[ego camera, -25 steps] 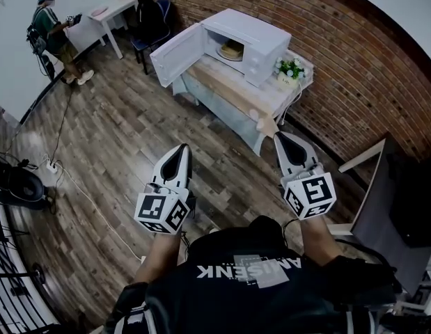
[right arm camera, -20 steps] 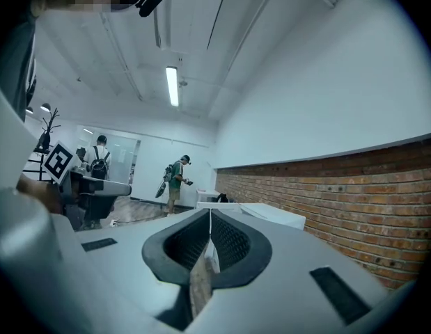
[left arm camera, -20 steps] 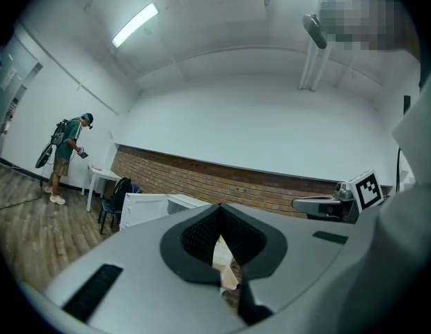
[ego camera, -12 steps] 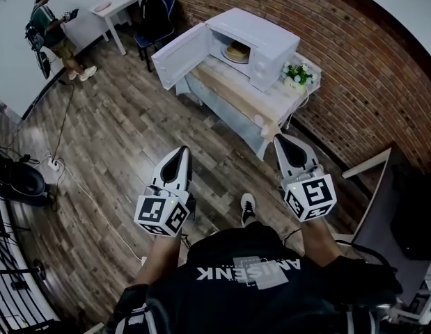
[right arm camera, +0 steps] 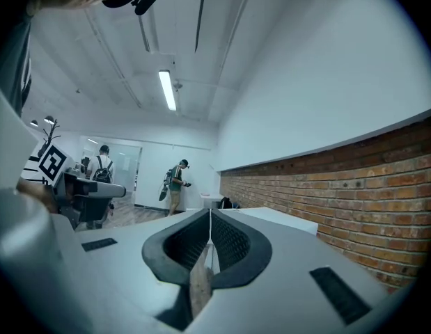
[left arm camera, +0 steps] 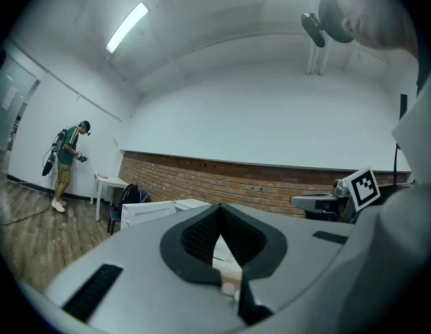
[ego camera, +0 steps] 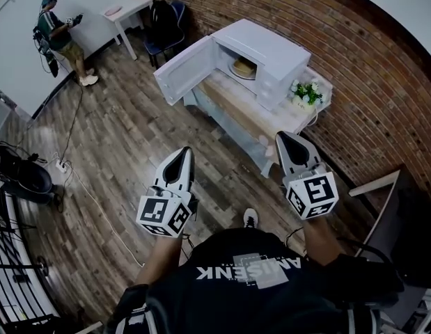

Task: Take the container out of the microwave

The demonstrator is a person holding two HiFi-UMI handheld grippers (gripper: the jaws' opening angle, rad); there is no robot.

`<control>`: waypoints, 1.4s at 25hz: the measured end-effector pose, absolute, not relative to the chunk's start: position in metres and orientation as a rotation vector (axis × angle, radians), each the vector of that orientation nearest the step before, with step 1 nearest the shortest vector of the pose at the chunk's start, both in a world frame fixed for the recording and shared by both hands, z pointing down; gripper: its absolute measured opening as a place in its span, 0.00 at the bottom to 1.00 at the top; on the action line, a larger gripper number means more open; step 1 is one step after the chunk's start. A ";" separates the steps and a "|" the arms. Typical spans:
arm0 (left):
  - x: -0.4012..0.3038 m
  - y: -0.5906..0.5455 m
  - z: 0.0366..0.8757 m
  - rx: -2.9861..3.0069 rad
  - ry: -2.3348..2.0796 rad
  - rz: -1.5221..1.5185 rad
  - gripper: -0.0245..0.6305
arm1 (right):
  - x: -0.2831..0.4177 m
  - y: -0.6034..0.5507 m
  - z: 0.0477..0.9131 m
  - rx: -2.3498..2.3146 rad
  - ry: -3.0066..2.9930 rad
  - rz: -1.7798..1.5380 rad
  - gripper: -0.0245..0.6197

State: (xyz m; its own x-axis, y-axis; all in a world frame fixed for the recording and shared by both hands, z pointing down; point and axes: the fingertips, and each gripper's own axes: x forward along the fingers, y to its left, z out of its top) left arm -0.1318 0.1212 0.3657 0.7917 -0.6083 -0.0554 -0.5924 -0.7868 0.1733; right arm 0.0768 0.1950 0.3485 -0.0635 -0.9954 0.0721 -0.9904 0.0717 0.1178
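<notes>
Both tools are pressed together and empty: the left gripper (ego camera: 182,152) and the right gripper (ego camera: 283,139) are held level, pointing toward the microwave (ego camera: 271,47) but well apart from it, so the approach appears unfinished. Its door (ego camera: 184,68) stands open, and the container (ego camera: 244,67) sits inside, untouched. The unit rests on a draped table (ego camera: 232,110) against the brick wall (ego camera: 368,68), above plank flooring (ego camera: 124,138).

Ahead of the right gripper (ego camera: 283,138): white microwave (ego camera: 271,44), red brick wall (ego camera: 368,82). Under the left gripper (ego camera: 182,151), grey-brown plank floor (ego camera: 124,138).
</notes>
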 end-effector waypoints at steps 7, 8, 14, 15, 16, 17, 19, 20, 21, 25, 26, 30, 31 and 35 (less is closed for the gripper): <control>-0.081 0.094 0.360 2.836 -0.967 -0.121 0.05 | 0.129 0.166 0.344 2.050 -2.215 -0.039 0.10; -0.073 0.089 0.359 2.838 -0.969 -0.117 0.05 | 0.136 0.163 0.344 2.049 -2.219 -0.040 0.10; -0.022 0.074 0.355 2.861 -0.971 -0.094 0.05 | 0.178 0.149 0.348 2.029 -2.240 -0.039 0.10; -0.013 0.073 0.354 2.865 -0.965 -0.090 0.05 | 0.184 0.147 0.347 2.029 -2.243 -0.041 0.10; -0.005 0.071 0.353 2.869 -0.960 -0.084 0.05 | 0.191 0.145 0.346 2.028 -2.246 -0.047 0.10; 0.004 0.070 0.353 2.875 -0.957 -0.078 0.05 | 0.198 0.144 0.345 2.026 -2.250 -0.057 0.10; 0.019 0.068 0.355 2.878 -0.955 -0.067 0.05 | 0.211 0.142 0.344 2.015 -2.266 -0.080 0.10; 0.026 0.066 0.356 2.870 -0.953 -0.065 0.05 | 0.216 0.142 0.345 2.007 -2.279 -0.087 0.10; 0.032 0.064 0.357 2.856 -0.951 -0.065 0.05 | 0.221 0.142 0.346 1.999 -2.289 -0.089 0.10; 0.058 0.059 0.360 2.842 -0.947 -0.050 0.05 | 0.242 0.138 0.353 1.981 -2.287 -0.073 0.10; 0.063 0.059 0.360 2.849 -0.938 -0.041 0.05 | 0.247 0.136 0.353 1.989 -2.285 -0.067 0.10; 0.075 0.052 0.361 2.856 -0.911 -0.047 0.05 | 0.257 0.127 0.349 2.010 -2.269 -0.103 0.10; 0.077 0.048 0.361 2.853 -0.905 -0.059 0.05 | 0.258 0.123 0.349 2.013 -2.264 -0.102 0.10; 0.082 0.029 0.367 2.858 -0.861 -0.077 0.05 | 0.256 0.105 0.357 2.006 -2.235 -0.074 0.10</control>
